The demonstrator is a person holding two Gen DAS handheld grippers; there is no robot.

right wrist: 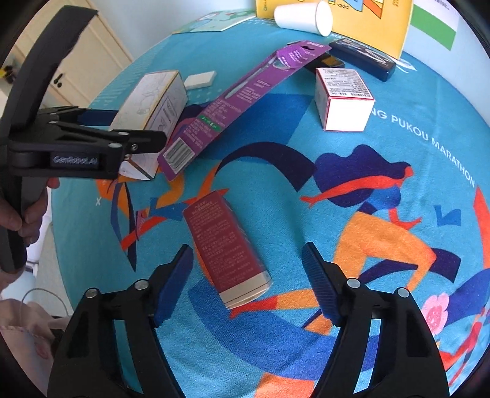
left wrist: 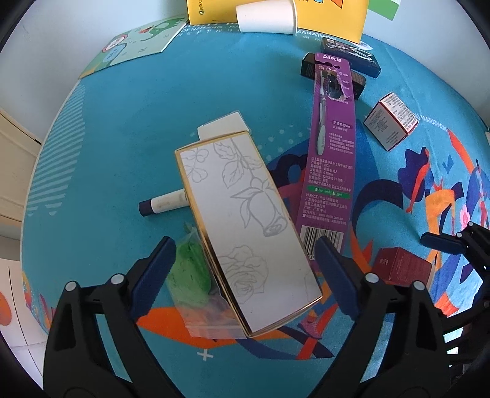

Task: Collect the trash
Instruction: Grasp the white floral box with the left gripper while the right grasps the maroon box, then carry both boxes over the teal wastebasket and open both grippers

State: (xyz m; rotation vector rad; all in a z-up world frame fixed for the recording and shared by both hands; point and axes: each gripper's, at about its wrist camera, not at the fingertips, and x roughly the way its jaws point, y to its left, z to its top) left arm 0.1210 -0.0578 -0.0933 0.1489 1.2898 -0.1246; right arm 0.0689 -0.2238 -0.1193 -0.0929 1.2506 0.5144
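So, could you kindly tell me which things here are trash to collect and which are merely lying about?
Probably trash to collect:
- white rose box, between the open left gripper fingers
- red box, before the open right gripper
- purple toothbrush pack
- paper cup
- green-filled bag

Probably just lying about:
- yellow booklet
- green card
- glue stick

The left gripper [left wrist: 245, 263] is matte black plastic, its two forked arms studded with round silver rivets and tipped with dark blue fingers [left wrist: 153, 272]. The right gripper [right wrist: 248, 281] has the same black frame and silver rivets, and its blue fingers [right wrist: 318, 284] carry fine ribbing on their inner faces. In the right wrist view the left gripper shows from the side as a black curved handle with pale "GenRobot.AI" lettering, with the bare skin of the person's hand [right wrist: 21, 214] around it.
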